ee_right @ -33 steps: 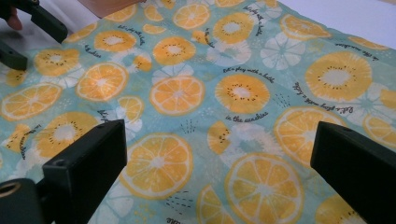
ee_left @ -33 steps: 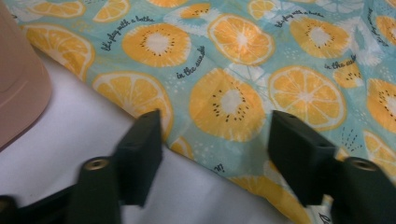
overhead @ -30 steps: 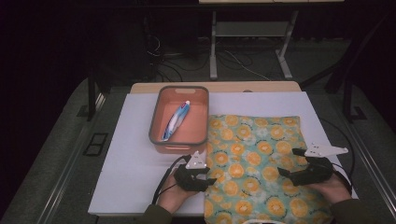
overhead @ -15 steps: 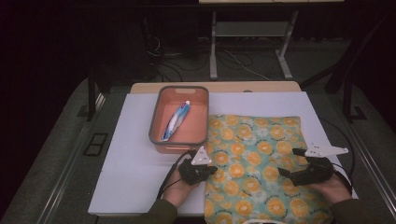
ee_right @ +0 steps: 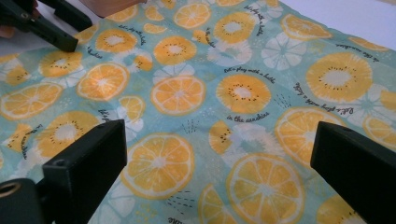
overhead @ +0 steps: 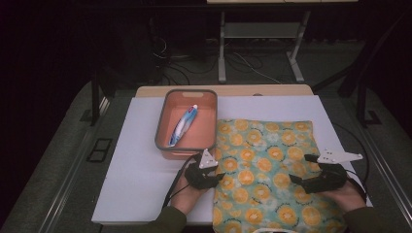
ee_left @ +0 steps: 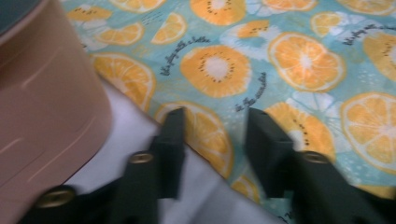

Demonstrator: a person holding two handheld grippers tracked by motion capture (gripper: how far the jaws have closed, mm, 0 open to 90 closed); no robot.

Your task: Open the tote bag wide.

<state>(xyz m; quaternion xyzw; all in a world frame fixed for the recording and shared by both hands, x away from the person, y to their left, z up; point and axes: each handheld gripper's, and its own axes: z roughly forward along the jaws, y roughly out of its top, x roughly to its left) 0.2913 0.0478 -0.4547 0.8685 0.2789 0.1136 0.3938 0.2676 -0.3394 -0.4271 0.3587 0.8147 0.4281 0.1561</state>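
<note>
My left gripper [overhead: 216,175] sits at the left edge of the teal cloth printed with orange slices [overhead: 266,170], its jaws narrowly parted and straddling that edge, one over white bench cover, one over fabric. The cloth lies flat on the white-covered bench [overhead: 141,160], its top left corner just beside the salmon plastic tub with a grey rim [overhead: 187,124]. In the left gripper view the tub's wall [ee_left: 42,102] stands close to my left jaw. A blue-and-white tube [overhead: 182,126] lies inside the tub. My right gripper [overhead: 303,174] hovers over the cloth's right half, jaws spread wide, empty. Open white bench lies left of the tub and beyond the cloth's far edge.
</note>
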